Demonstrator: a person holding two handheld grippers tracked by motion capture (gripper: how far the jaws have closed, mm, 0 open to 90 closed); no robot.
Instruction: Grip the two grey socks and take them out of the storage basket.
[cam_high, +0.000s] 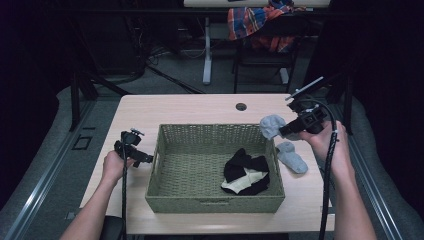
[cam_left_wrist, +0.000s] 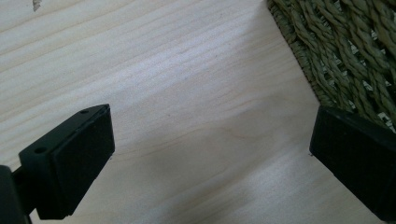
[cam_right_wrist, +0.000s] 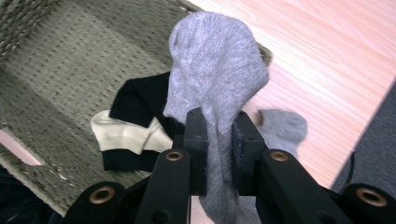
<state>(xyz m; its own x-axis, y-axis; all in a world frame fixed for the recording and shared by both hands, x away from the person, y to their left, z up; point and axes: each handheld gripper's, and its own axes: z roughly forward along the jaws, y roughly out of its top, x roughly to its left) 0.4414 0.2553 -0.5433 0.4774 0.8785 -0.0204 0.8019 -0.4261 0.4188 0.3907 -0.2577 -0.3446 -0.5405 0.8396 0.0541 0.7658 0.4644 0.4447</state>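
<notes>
Right fingers (cam_right_wrist: 219, 140) tight on grey sock (cam_right_wrist: 217, 79) above woven basket (cam_high: 167, 150) with black-and-cream socks (cam_high: 246, 173); left fingers (cam_left_wrist: 210, 154) wide.

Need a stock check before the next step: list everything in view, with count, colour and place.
basket: 1, green woven, middle of table
black and cream socks: a small pile, inside basket, right part
grey sock: 1, held in the air over basket's right rim
second grey sock: 1, lying on table right of basket
table: 1, light wood
plaid cloth: 1, red, blue and orange, on chair behind table
left hand-held gripper: open, over bare table beside basket
right hand-held gripper: shut on grey sock
</notes>
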